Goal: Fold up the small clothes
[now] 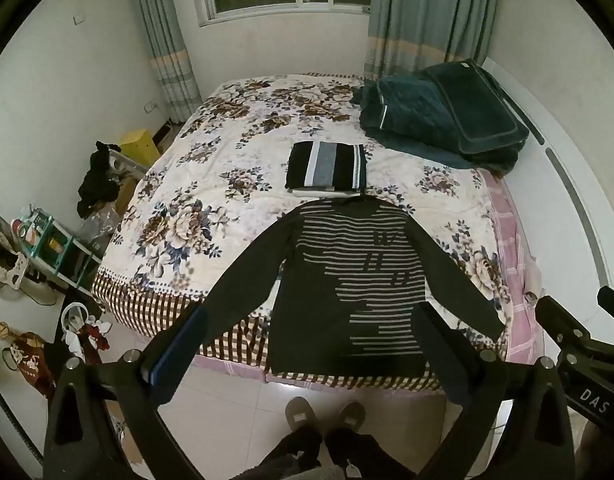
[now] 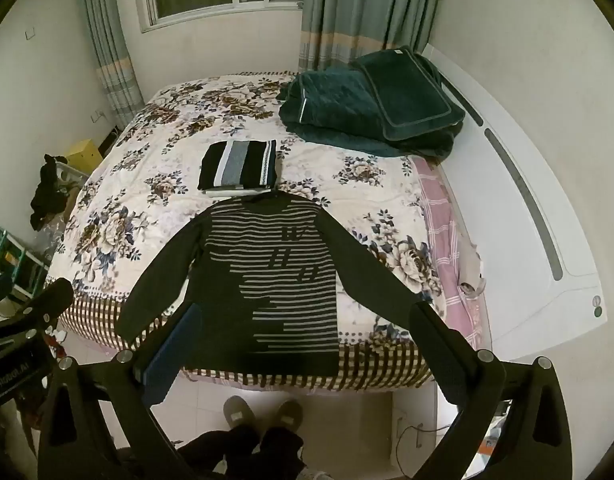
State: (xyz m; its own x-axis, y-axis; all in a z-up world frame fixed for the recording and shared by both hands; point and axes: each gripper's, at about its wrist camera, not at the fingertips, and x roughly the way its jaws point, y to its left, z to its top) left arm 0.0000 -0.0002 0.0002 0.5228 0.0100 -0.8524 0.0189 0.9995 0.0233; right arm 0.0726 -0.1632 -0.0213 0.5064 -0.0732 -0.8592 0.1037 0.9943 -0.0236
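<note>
A dark long-sleeved sweater with pale stripes lies flat on the floral bed, sleeves spread, hem at the near edge. Behind its collar sits a folded stack of striped clothes. My left gripper hovers open above the sweater's hem, nothing between its fingers. My right gripper hangs open over the hem too, holding nothing. Each gripper shows at the other view's edge: the right gripper and the left gripper.
A dark green quilt with a pillow is piled at the bed's far right by the white headboard. Clutter and shelves crowd the floor left of the bed. A person's slippered feet stand at the bed's foot.
</note>
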